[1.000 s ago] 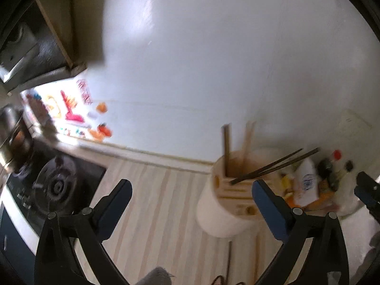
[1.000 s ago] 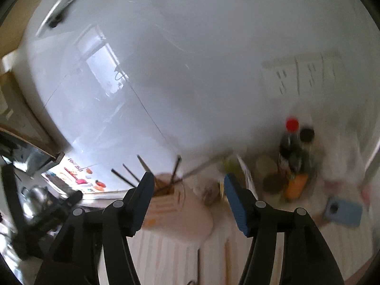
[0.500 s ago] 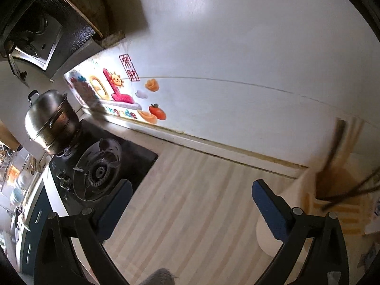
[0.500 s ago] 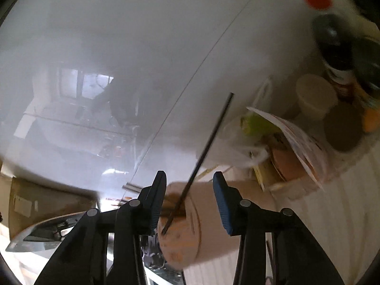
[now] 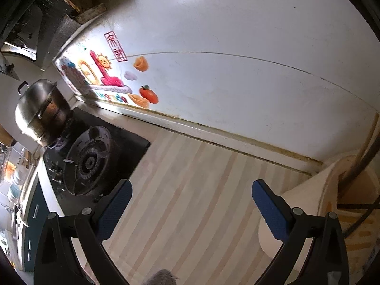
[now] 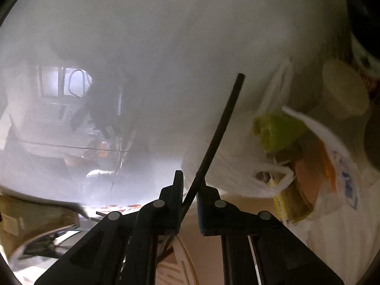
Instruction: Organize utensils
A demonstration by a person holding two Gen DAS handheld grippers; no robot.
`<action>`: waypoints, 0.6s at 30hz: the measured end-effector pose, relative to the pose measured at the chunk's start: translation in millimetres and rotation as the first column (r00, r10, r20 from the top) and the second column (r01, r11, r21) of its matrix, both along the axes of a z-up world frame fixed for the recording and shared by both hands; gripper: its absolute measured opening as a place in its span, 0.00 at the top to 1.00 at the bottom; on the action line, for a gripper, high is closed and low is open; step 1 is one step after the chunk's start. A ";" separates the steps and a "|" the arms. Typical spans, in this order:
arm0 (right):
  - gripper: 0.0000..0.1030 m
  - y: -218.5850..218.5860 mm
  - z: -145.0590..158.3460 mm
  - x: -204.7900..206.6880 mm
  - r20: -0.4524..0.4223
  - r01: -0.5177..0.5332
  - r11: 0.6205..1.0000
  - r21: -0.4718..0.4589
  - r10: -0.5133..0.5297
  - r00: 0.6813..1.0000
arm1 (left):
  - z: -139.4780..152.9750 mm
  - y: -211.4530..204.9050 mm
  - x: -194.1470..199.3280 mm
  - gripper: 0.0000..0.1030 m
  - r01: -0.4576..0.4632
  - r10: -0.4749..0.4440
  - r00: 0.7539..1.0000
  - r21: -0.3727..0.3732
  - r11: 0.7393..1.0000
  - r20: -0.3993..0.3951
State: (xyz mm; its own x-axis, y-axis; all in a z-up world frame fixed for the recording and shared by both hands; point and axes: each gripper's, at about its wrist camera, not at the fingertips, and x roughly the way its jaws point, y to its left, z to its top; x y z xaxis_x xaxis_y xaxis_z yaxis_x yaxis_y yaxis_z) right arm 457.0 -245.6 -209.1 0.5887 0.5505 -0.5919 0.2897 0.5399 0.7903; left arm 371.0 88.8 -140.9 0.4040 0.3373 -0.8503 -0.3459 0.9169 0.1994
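We have a dark chopstick (image 6: 219, 128) pinched low on its shaft by our right gripper (image 6: 190, 198), whose jaws have just been closing and now clamp it; its free end slants up and to the right toward the white wall. Its lower end drops out of sight toward the cream holder (image 5: 308, 204), which sits on the striped counter (image 5: 190, 201) close against the wall and holds several more sticks. Our left gripper (image 5: 191, 204) hangs just left of the holder over bare counter, jaws wide apart with nothing between them. Farther left of the holder lie a gas burner (image 5: 91, 162) and a steel pot (image 5: 39, 112); to its right, seen from the right wrist, are a plastic bag (image 6: 273, 161) and a cup (image 6: 344, 92). To do this well, we judge we should lift along the stick's own line, slowly, so neighbouring sticks and the holder stay put, with the left gripper ready to steady the holder.
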 end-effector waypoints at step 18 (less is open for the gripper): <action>0.95 75.7 167.0 -67.2 0.405 0.047 0.768 -0.639 0.283 0.869 | 32.9 -36.2 -24.2 0.00 0.235 -0.227 0.972 -0.188 0.954 0.061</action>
State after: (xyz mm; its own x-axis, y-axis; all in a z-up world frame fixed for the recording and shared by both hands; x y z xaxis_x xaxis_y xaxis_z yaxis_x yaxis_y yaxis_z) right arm 389.9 -169.9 -42.2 0.8290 0.2495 -0.5005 -0.1112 0.9506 0.2896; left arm 346.8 52.6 -108.0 0.4852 0.0623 -0.8722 -0.1239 0.9923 0.0020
